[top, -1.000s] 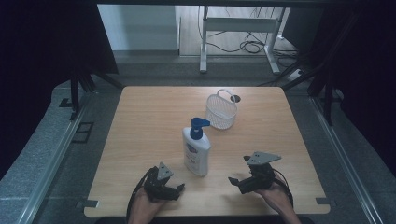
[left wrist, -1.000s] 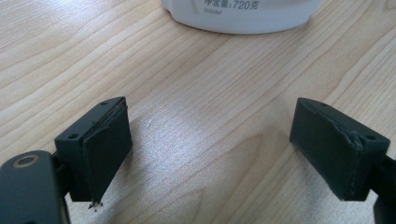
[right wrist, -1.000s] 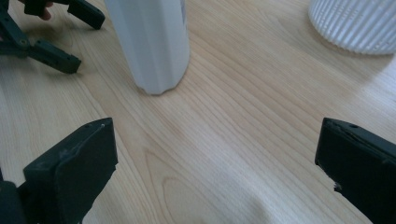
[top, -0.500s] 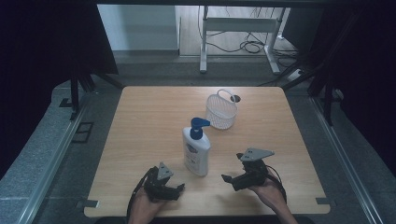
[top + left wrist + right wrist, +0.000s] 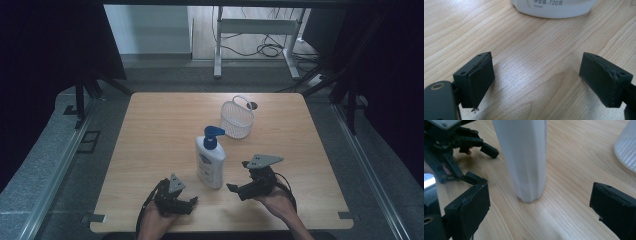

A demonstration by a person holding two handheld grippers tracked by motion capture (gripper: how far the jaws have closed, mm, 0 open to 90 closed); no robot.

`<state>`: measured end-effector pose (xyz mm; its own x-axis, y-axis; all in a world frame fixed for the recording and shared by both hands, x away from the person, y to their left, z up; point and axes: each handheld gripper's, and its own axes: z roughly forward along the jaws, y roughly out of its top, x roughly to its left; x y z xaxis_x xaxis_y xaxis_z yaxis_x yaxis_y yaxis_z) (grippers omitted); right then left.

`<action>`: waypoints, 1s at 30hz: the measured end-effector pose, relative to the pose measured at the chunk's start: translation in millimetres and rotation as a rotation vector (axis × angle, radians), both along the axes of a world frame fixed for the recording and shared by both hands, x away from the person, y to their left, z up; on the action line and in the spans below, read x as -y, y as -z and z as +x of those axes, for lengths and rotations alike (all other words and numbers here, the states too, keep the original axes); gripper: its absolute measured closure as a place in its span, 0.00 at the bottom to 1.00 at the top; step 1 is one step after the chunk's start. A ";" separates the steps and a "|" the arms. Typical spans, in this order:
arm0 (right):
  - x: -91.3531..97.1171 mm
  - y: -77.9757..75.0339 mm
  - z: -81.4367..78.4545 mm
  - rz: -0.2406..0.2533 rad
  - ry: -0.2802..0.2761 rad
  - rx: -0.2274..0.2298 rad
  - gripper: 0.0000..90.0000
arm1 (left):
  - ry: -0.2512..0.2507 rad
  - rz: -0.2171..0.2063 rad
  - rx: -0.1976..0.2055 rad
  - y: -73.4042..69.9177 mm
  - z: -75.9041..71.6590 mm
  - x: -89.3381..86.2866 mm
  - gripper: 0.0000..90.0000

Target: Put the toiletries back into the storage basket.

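Closing in on the upright white plastic pump bottle with the blue top [image 5: 211, 159].
Right gripper [image 5: 235, 188] level, jaws spread but just narrowing, nothing pinched; left gripper [image 5: 193, 202] resting low, released.

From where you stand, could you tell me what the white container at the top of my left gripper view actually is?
Observer: It is an upright white pump bottle with a blue pump head.
Operator: Thank you. Is anything standing behind it?
Observer: Yes, a white mesh basket stands farther back on the table, apart from the bottle.
Operator: And where is the right tool?
Observer: The right tool points at the bottle from its right. Its jaws are open and have just been closing slightly. The bottle is just ahead of them, not yet between the pads.
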<state>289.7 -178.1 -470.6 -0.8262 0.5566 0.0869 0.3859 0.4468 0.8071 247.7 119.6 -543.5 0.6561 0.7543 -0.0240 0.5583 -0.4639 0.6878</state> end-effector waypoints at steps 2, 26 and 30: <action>-3.9 -2.0 0.7 0.001 -0.004 0.003 0.04 | -0.003 -0.001 0.000 0.0 -0.1 0.3 0.13; -41.2 -19.9 16.7 0.016 -0.011 0.022 0.14 | -0.001 0.002 -0.001 -0.2 0.2 0.9 0.13; -48.4 -24.0 18.7 0.014 -0.015 0.037 0.14 | -0.001 0.001 -0.001 -0.1 0.3 1.0 0.13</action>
<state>308.4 -129.7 -446.5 -0.8371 0.5433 0.0640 0.3494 0.4410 0.8267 247.9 118.6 -543.4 0.6554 0.7549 -0.0238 0.5593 -0.4640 0.6870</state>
